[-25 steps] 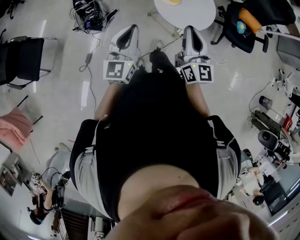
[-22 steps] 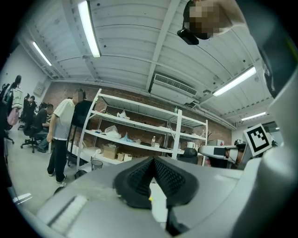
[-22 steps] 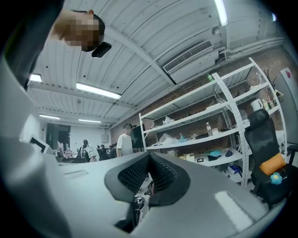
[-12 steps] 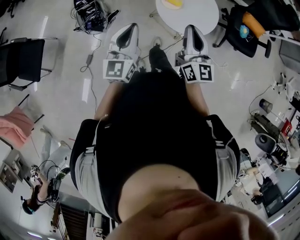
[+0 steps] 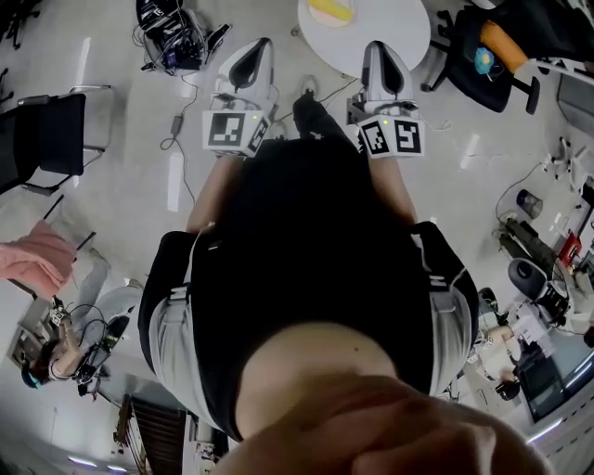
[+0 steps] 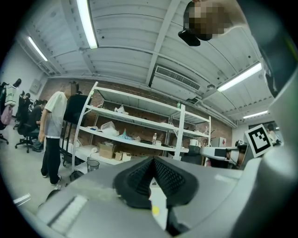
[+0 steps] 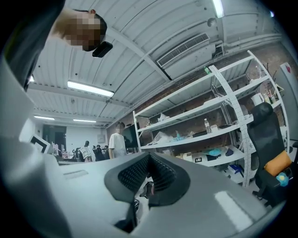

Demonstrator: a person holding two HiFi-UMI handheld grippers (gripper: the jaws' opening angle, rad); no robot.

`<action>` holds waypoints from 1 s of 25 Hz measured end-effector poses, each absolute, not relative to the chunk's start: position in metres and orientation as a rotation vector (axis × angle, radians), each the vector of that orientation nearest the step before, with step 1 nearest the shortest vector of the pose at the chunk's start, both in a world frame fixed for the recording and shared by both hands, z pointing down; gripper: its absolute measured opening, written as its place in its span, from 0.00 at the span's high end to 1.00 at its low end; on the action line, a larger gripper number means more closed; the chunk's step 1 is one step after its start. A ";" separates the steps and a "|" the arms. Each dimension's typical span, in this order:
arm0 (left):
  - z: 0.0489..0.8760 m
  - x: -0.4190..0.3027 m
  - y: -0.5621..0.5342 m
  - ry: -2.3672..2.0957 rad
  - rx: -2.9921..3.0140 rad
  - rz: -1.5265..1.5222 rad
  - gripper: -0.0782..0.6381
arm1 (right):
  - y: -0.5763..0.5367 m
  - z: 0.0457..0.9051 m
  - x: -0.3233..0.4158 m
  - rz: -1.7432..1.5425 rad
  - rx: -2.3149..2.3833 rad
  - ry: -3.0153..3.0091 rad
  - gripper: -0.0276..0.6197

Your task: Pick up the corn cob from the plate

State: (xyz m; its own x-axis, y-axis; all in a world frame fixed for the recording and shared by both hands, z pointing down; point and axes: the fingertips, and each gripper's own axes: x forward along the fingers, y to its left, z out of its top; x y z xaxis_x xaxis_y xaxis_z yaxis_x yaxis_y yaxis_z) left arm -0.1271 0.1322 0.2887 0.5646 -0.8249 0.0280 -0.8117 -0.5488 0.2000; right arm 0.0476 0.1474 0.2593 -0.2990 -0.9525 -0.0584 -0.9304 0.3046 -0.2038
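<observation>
In the head view a yellow corn cob [image 5: 331,9] lies on a round white table [image 5: 390,32] at the top edge; I cannot make out its plate. My left gripper [image 5: 257,46] and right gripper [image 5: 379,46] are held level side by side in front of the body, short of the table. In the left gripper view the left gripper [image 6: 152,161] has its black ribbed pads met at the tip, empty. The right gripper [image 7: 148,158] looks the same in the right gripper view, shut on nothing. Neither gripper view shows the corn.
A black chair [image 5: 51,130] stands at the left, and a chair with an orange cushion [image 5: 501,46] at the upper right. Cables and gear [image 5: 172,37] lie on the floor ahead left. White shelving [image 6: 139,125] and a standing person [image 6: 52,130] are ahead.
The table with the corn has come further into view and nearer to both grippers. Floor items have slid down and left in the head view. Both grippers stay shut.
</observation>
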 end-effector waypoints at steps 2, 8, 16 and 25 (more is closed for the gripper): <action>0.290 -0.123 0.119 -1.373 2.613 -0.098 0.89 | 0.136 0.261 0.050 -0.198 -1.748 2.398 0.95; 0.287 -0.091 0.081 -1.361 2.613 -0.055 0.89 | 0.099 0.263 0.078 -0.236 -1.747 2.393 0.95; 0.282 -0.050 0.037 -1.352 2.615 -0.018 0.89 | 0.056 0.268 0.113 -0.266 -1.744 2.403 0.95; 0.287 -0.024 -0.004 -1.390 2.597 0.023 0.89 | 0.013 0.279 0.134 -0.294 -1.700 2.435 0.95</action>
State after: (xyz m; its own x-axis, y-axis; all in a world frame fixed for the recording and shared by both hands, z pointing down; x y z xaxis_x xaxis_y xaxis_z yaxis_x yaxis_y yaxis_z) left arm -0.0241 -0.0044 0.2875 0.5588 -0.8226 0.1053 -0.8256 -0.5398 0.1645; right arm 0.1342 0.0132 0.2789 -0.3424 -0.9394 -0.0162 -0.9086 0.3355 -0.2489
